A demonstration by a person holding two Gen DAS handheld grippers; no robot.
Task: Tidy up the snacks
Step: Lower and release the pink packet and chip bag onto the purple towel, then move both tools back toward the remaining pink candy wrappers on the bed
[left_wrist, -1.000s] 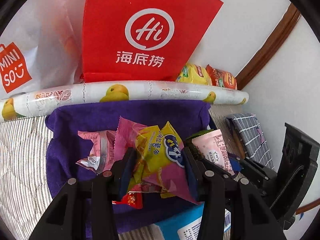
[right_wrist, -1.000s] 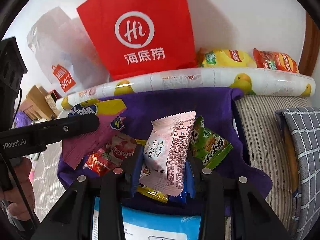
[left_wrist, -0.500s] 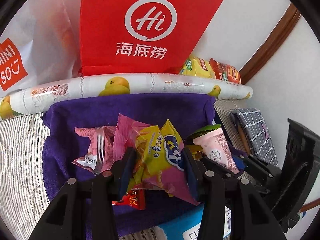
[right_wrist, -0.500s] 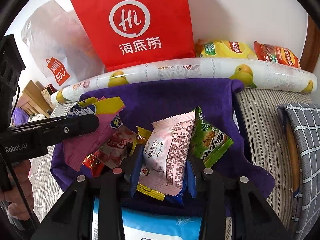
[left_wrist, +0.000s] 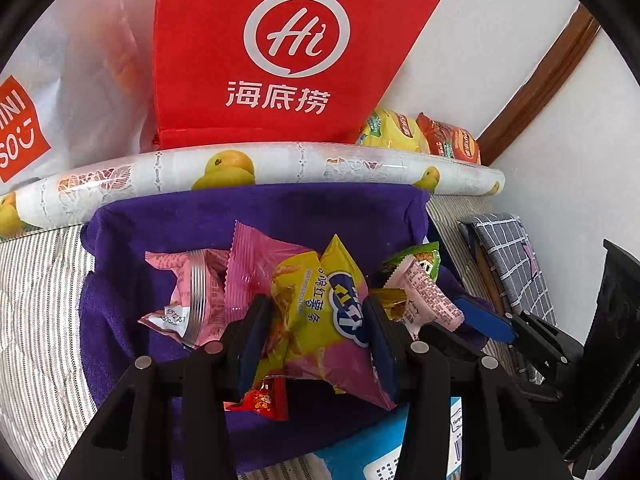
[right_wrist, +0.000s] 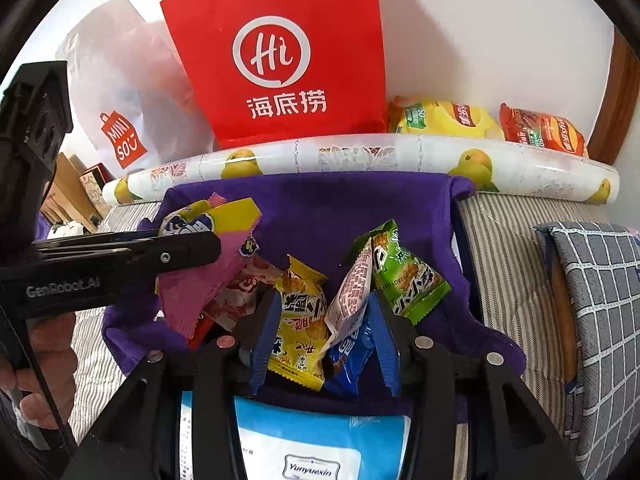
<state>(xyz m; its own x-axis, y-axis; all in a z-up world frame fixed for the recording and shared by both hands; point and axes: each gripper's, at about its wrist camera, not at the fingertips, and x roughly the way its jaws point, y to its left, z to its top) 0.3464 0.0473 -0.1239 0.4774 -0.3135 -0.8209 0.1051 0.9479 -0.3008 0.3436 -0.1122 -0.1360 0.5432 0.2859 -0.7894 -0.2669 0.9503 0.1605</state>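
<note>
My left gripper (left_wrist: 316, 320) is shut on a yellow and pink snack bag (left_wrist: 320, 312) and holds it above the purple cloth (left_wrist: 280, 216); it also shows from the side in the right wrist view (right_wrist: 192, 248). My right gripper (right_wrist: 324, 328) grips the pale pink packet (right_wrist: 352, 292), now turned edge-on between its blue pads. A yellow packet (right_wrist: 300, 320), a blue packet (right_wrist: 348, 356) and a green packet (right_wrist: 404, 276) lie around it. A pink striped packet (left_wrist: 192, 292) and a red packet (left_wrist: 260, 398) lie under the left gripper.
A red Hi bag (left_wrist: 280, 52) and a white Miniso bag (right_wrist: 120, 96) stand against the wall behind a fruit-print roll (right_wrist: 360, 156). Yellow and orange chip bags (right_wrist: 480, 120) lie behind the roll. A checked pillow (right_wrist: 592, 300) is at right, a blue-white pack (right_wrist: 312, 444) at front.
The pale pink packet in my right gripper has tilted from flat to edge-on, uncovering the yellow and blue packets beneath. My left gripper keeps hold of its bag, shifted slightly.
</note>
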